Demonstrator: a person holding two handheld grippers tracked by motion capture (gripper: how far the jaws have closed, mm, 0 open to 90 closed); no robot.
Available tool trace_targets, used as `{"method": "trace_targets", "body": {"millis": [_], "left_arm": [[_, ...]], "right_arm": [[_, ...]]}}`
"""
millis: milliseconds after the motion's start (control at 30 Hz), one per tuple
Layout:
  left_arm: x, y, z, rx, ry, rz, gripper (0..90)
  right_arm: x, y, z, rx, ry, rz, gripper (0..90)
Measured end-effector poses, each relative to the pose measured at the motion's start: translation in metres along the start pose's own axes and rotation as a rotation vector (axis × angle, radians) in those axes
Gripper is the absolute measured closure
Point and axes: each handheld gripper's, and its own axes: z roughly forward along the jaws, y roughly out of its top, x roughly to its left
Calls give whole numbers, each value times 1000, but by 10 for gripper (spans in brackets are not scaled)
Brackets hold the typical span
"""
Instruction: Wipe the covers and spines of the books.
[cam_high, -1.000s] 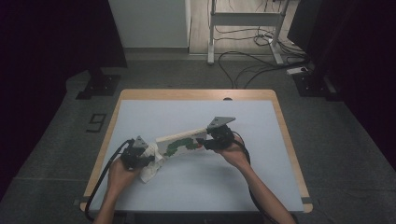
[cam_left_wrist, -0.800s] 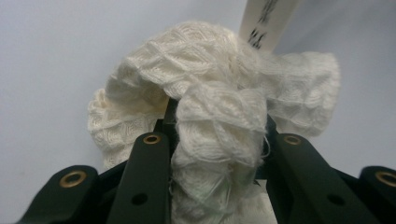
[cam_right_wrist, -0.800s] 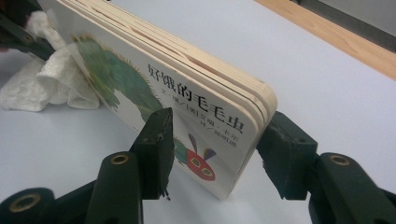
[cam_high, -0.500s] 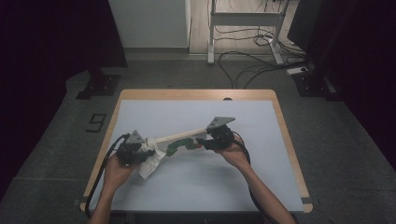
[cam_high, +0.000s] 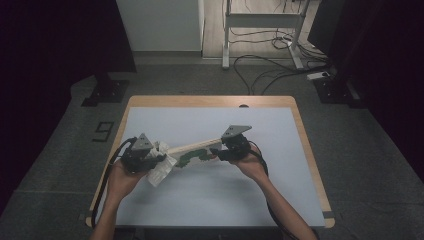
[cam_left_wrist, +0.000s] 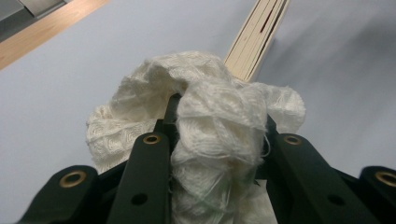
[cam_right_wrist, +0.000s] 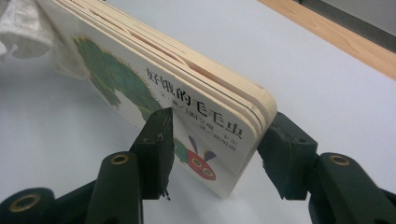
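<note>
Above a bare pale table (cam_high: 210, 210), the right gripper (cam_high: 226, 151) clamps a board book (cam_right_wrist: 187, 100) while the left gripper (cam_high: 150, 159) pinches a white cloth (cam_left_wrist: 210, 121) against its far end.

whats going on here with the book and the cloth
A person holds a gripper in each hand over the table. The right gripper clamps one end of a thick picture book, holding it off the table on a slant. The left gripper is shut on a bunched white cloth pressed against the book's other end, apparently wiping it.
</note>
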Motion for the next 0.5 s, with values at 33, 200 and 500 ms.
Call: {"method": "trace_targets", "body": {"millis": [33, 200, 500], "left_arm": [[0, 0, 0, -1, 0, 2, 682], [-1, -2, 2, 1, 8, -2, 683], [2, -17, 20, 12, -16, -40, 682]], "right_arm": [[0, 0, 0, 0, 0, 0, 465], [0, 1, 0, 1, -2, -2, 465], [0, 0, 0, -3, -3, 1, 468]]}}
